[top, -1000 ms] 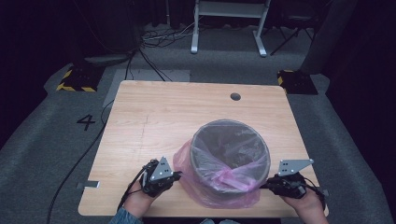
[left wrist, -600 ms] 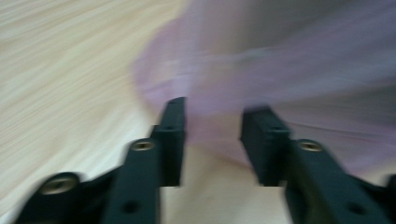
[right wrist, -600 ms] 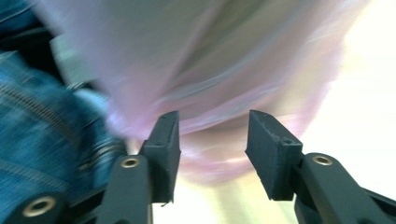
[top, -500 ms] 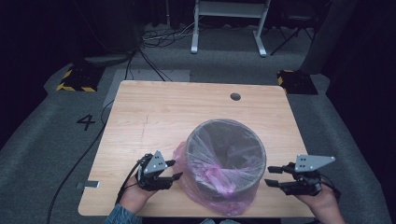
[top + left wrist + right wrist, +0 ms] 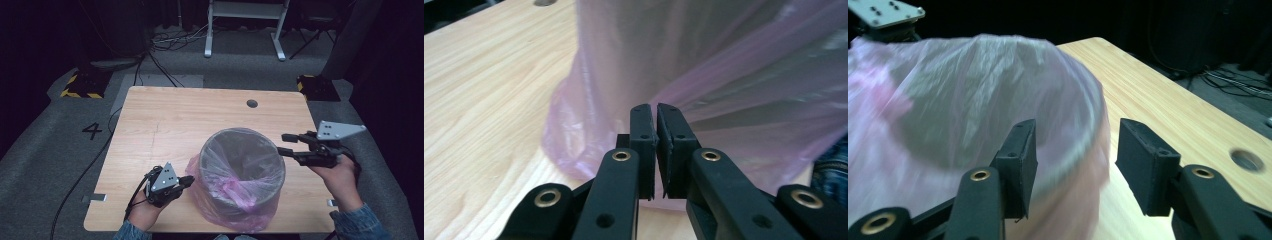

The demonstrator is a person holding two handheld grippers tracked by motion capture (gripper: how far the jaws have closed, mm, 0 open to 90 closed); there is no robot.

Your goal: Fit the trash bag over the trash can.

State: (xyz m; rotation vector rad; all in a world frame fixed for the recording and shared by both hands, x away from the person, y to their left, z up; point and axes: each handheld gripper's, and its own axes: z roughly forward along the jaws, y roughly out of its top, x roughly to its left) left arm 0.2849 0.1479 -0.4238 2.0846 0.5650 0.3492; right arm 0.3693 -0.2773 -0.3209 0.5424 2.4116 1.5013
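1. A round grey bin (image 5: 242, 170) stands on the wooden counter (image 5: 190, 120), toward the near edge and a little right of the middle.
2. A thin pink bag (image 5: 235, 212) lines the bin. It is stretched over the rim, hangs down the outside wall and bunches on the counter around the base.
3. The left gripper (image 5: 186, 181) sits low at the bin's left side, held in the person's left hand (image 5: 145, 212), with its tips right against the bag.
4. In the left gripper view its fingers (image 5: 644, 142) are pressed together with only a hairline gap. The loose pink film lies directly behind their tips; whether any film is pinched between them I cannot tell.
5. The right gripper (image 5: 284, 143) hangs at the bin's right rim, raised above the counter and held in the right hand (image 5: 340, 175).
6. In the right gripper view its fingers (image 5: 1020, 150) are spread wide apart and hold nothing. The bag-covered rim lies just ahead of the gap between them.
7. A small round hole (image 5: 252, 103) shows in the counter near its far edge, well apart from the bin.
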